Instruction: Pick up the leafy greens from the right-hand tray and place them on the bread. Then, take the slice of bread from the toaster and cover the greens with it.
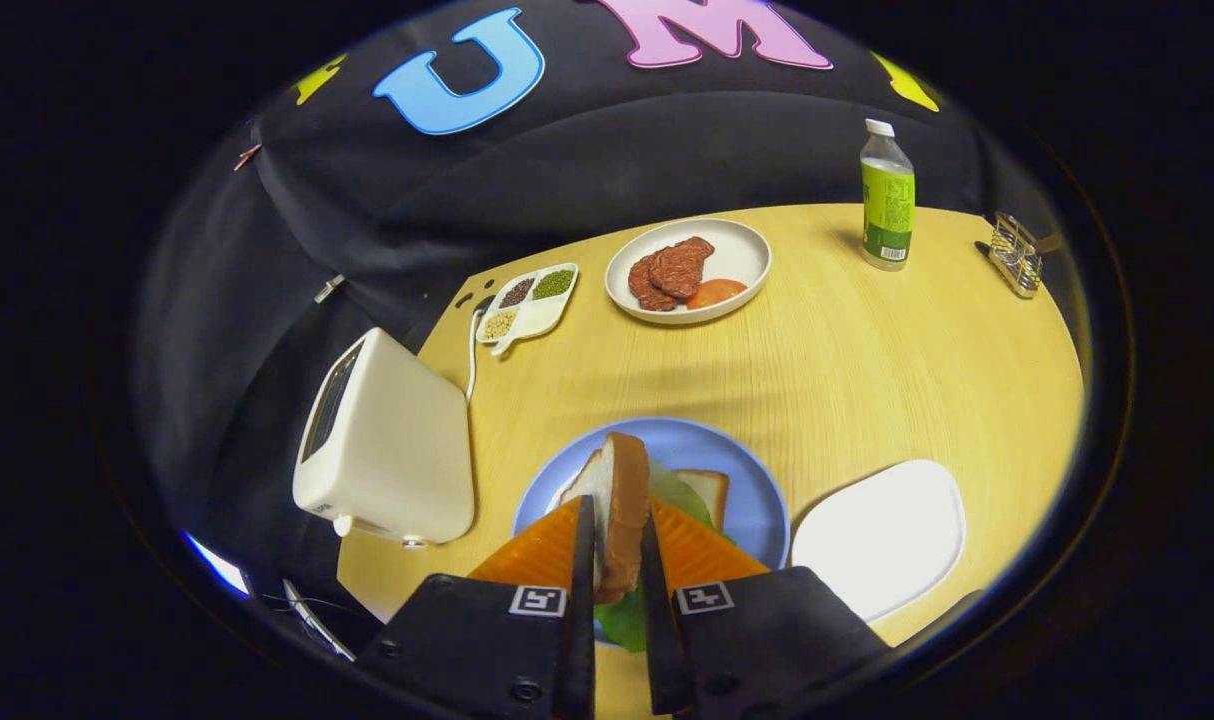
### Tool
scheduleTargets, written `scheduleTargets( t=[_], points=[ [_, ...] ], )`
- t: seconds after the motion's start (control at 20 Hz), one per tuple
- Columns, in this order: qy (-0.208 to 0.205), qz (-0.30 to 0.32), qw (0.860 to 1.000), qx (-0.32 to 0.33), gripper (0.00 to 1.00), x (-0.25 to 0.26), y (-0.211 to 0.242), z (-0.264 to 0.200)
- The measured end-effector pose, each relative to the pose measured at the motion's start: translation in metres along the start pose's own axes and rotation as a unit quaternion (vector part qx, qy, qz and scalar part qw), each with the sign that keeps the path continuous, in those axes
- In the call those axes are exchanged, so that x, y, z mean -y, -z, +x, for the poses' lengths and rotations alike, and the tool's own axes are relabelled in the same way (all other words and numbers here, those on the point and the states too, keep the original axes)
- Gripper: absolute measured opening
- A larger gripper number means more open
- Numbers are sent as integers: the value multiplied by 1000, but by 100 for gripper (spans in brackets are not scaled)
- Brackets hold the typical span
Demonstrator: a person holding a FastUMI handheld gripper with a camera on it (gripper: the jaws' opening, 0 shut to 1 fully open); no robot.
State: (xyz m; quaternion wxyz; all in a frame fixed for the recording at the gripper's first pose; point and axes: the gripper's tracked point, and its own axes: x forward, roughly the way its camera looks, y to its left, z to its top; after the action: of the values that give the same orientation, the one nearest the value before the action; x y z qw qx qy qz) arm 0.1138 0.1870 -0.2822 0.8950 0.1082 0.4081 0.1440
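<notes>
**Bread held over the blue plate**

Toaster (385, 455) at left on the table (867, 370). In the middle, bread slice (622, 500) standing on edge, pinched tight between both fingers (617, 560). Under it, blue plate (737, 480) with greens (677, 492) on another bread (709, 490). White tray (882, 535) at right.

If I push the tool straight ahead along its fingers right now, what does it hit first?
Probably the greens on the bread on the blue plate, just beyond the fingertips. The tool is shut on a bread slice, which would touch down first. Depth is unclear.
</notes>
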Motion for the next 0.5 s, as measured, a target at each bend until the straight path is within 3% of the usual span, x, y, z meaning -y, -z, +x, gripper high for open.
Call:
scheduleTargets(
  t=[0.1, 0.15, 0.3, 0.4, 0.5],
  points=[
    [29, -25, 999, 1, 46, 17, 2, -4],
    [39, -34, 999, 6, 47, 22, 0, -8],
    [52, -50, 997, 21, 74, 31, -7, -21],
    [56, -59, 996, 44, 99, 35, -22, -34],
    [61, -72, 993, 76, 99, 39, -40, -52]
  ],
)
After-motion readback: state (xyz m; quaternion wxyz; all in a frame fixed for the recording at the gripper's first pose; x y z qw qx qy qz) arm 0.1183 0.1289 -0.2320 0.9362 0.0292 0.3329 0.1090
